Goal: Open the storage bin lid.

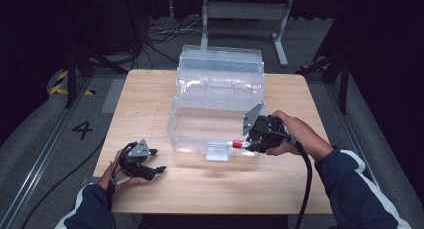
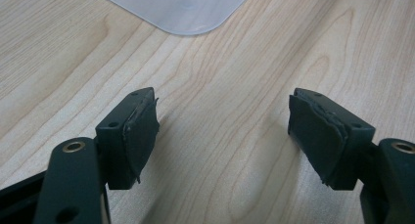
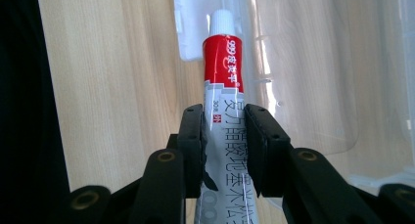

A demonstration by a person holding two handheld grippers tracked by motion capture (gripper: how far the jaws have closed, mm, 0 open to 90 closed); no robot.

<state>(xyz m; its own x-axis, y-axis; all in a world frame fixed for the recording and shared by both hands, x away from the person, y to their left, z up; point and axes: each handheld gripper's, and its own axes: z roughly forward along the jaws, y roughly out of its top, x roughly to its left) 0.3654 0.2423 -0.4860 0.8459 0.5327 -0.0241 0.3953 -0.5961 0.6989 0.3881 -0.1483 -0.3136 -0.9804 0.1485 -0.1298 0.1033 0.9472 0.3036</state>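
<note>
The right gripper [image 3: 222, 131] is pinching a red-and-white ointment tube with a white screw cap [image 3: 222, 62], both black jaws pressing flat against the printed middle of the tube, cap pointing away from the hand. From the high view that tube [image 1: 236, 144] is hovering at the front wall of the clear plastic storage box with its lid hinged open [image 1: 200, 134], right beside the small white latch [image 1: 218, 151], roughly at five o'clock of the box. To my eye the tube is being carried to or from the open bin, and the thing to get right is keeping the grip square on the soft body, lifting high enough for the cap to be passing over the front rim rather than knocking it, and steering wide of that latch. The left gripper [image 1: 152, 160] is resting at eight o'clock on the table, jaws spread wide with nothing between them, just bare wood showing past the pads [image 2: 142, 136] and a frosted corner of the box at twelve o'clock. Underneath is a light wood-grain tabletop [image 1: 150, 99], pale and matte. Around it a grey floor is carrying loose black cables [image 1: 165, 34], a painted numeral four [image 1: 82, 130], yellow-and-black hazard tape [image 1: 62, 81] and a grey metal stand [image 1: 245, 11] at twelve o'clock.
</note>
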